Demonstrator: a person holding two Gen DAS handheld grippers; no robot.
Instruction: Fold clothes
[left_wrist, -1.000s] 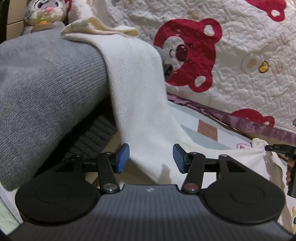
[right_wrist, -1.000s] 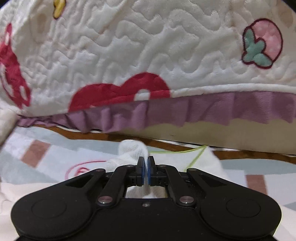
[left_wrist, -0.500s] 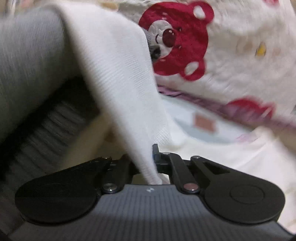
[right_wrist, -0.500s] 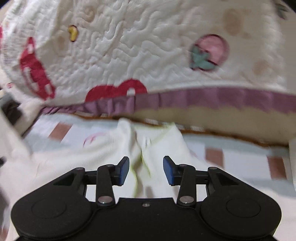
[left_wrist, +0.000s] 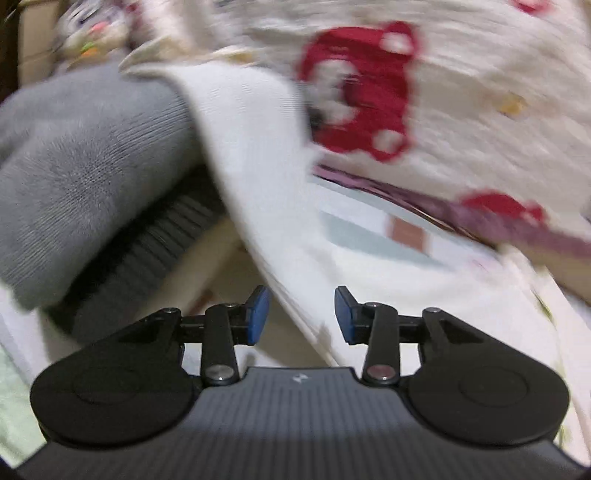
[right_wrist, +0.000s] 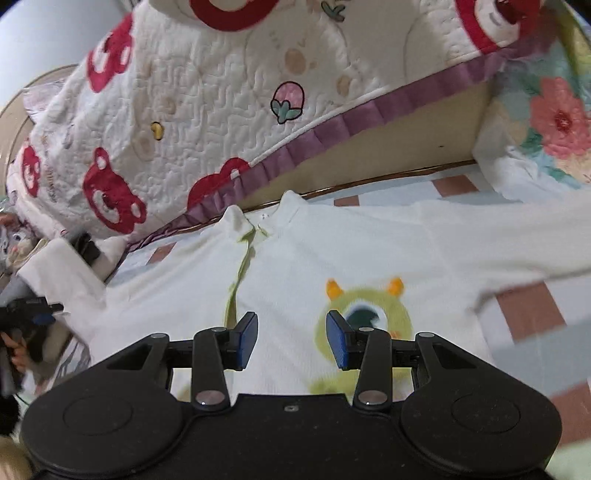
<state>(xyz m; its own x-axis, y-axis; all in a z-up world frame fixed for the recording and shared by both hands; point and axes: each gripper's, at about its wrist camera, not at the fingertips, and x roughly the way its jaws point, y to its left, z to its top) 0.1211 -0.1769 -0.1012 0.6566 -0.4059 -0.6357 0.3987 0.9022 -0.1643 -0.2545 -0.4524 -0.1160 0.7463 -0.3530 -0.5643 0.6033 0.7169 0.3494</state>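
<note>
1. The cream top (right_wrist: 332, 258) lies face up and spread flat on the checked mat (right_wrist: 524, 306), its collar toward the quilt with red bears (right_wrist: 207, 110). One sleeve runs out flat to the right; the other climbs onto a grey knit pile (left_wrist: 81, 158) at the left.
2. No fold shows in the body of the top: the green one-eyed monster print (right_wrist: 362, 321) and the yellow-green placket are both in plain sight. Judged from this, the folding of this garment is all left to do, sleeves and body alike.
3. The right gripper (right_wrist: 291, 339) hangs above the chest of the top with its blue pads spread apart, pinching nothing.
4. The left gripper (left_wrist: 301, 317) is also spread wide; the edge of the raised sleeve (left_wrist: 258, 155) passes between its pads, but they do not close on it.
5. The left view is blurred. No brand, label or readable writing shows in either view.
</note>
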